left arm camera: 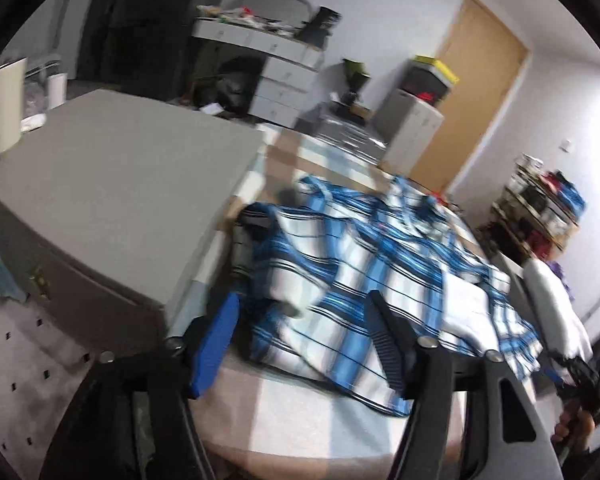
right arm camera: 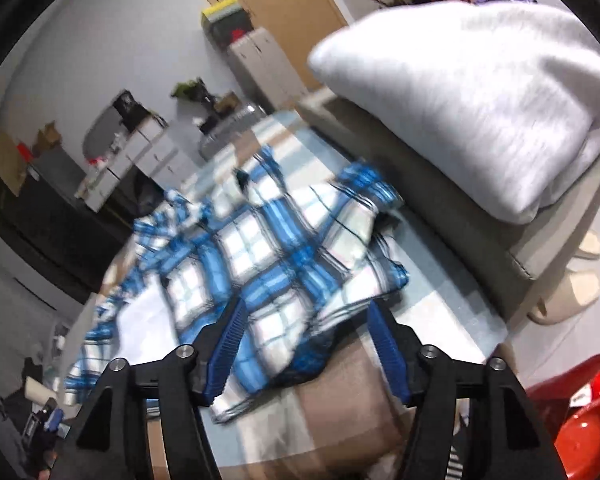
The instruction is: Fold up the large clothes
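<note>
A blue, white and black plaid shirt lies crumpled on a checked bed cover. It also shows in the right wrist view. My left gripper is open, its blue-padded fingers spread just above the shirt's near edge. My right gripper is open, its fingers spread over the shirt's near corner on the bed cover. Neither holds cloth. Both views are motion-blurred.
A large grey box stands left of the shirt. A folded grey-white garment rests on a grey cushion at the right. Drawers, a door, a shelf and a red basin lie around.
</note>
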The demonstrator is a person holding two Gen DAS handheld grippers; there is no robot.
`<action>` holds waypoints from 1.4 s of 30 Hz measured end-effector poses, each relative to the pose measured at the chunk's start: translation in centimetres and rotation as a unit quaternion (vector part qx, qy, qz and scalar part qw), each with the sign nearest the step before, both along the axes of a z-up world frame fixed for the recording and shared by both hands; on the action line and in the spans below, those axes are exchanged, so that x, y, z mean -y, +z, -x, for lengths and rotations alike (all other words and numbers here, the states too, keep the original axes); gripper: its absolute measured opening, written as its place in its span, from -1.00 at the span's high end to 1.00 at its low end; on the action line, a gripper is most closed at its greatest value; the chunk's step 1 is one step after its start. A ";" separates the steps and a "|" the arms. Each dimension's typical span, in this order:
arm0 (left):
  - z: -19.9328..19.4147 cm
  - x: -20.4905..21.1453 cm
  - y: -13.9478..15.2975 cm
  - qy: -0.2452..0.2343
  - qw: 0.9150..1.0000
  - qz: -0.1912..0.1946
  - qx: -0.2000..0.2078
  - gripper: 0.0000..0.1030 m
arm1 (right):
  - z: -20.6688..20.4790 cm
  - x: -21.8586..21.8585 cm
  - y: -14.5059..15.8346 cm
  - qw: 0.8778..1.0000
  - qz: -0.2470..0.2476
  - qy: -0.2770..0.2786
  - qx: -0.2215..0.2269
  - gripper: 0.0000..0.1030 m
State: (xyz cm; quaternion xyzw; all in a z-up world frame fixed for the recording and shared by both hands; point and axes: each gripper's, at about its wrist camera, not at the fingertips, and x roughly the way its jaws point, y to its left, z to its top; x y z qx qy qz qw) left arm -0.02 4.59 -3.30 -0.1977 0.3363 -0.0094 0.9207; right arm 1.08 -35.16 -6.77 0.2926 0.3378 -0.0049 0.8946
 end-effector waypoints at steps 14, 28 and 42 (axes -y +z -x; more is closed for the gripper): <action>-2.5 0.2 -3.0 -0.022 0.993 0.113 -0.012 -0.22 | -4.3 -8.1 -0.7 0.992 -0.014 0.127 0.000 -0.38; -2.2 0.3 -0.9 -0.037 0.992 0.116 0.014 0.98 | -9.1 -27.1 -2.7 0.921 -0.044 0.387 -0.011 -0.36; -0.9 0.6 1.1 -0.132 0.979 0.156 0.018 -0.03 | -9.5 -23.7 7.3 0.916 -0.015 0.389 0.098 0.98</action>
